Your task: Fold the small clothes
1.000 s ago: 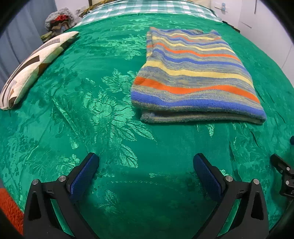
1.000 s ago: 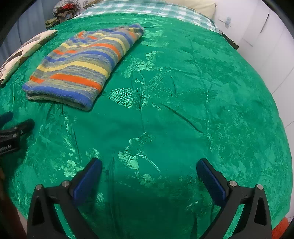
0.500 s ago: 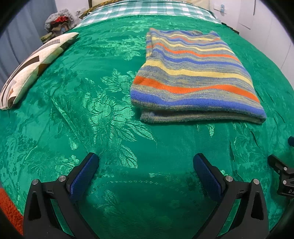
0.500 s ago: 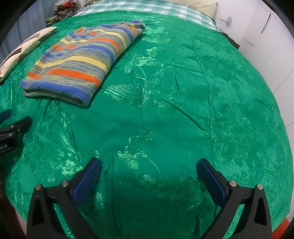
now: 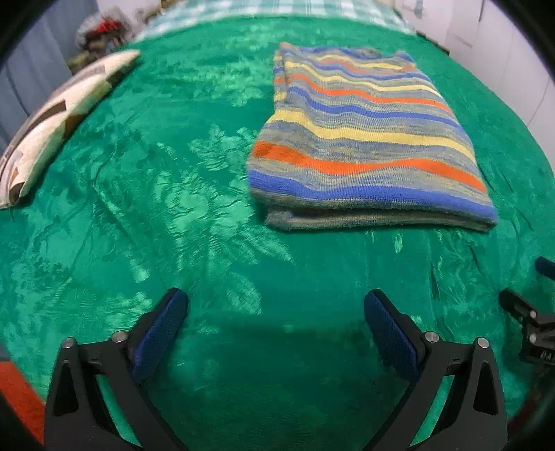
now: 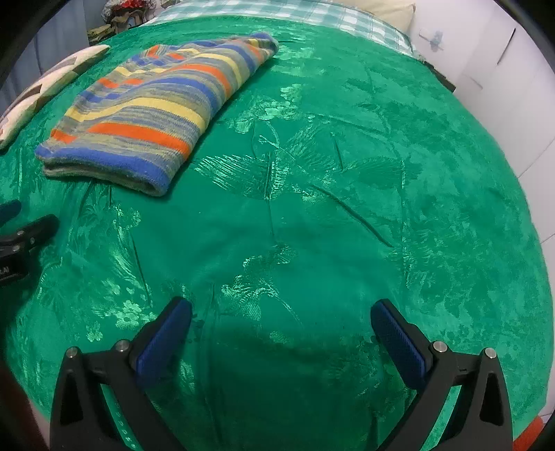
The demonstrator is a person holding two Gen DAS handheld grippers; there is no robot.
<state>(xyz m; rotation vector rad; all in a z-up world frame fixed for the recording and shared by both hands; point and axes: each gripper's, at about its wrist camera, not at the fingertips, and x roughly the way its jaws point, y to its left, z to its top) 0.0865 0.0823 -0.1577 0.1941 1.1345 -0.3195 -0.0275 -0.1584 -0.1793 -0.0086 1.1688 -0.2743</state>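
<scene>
A striped knit garment (image 5: 364, 145) in blue, yellow, orange and grey lies folded into a thick rectangle on the green bedspread (image 5: 173, 208). My left gripper (image 5: 275, 305) hovers over bare bedspread just in front of the garment's folded edge; its jaws are closing slightly, still wide, with nothing between them. In the right wrist view the garment (image 6: 156, 114) lies far to the upper left. My right gripper (image 6: 281, 312) stands wide over bare bedspread, holding nothing. Each gripper's tip shows at the other view's edge.
A patterned pillow (image 5: 59, 118) lies at the left edge of the bed. A checked sheet (image 6: 277, 10) and a pile of clutter (image 5: 104, 31) sit at the far end. White cabinet fronts (image 6: 503, 69) run along the right side.
The left wrist view has tipped slightly, so the garment sits a little lower and nearer in it. In the right wrist view the garment has slid a little lower.
</scene>
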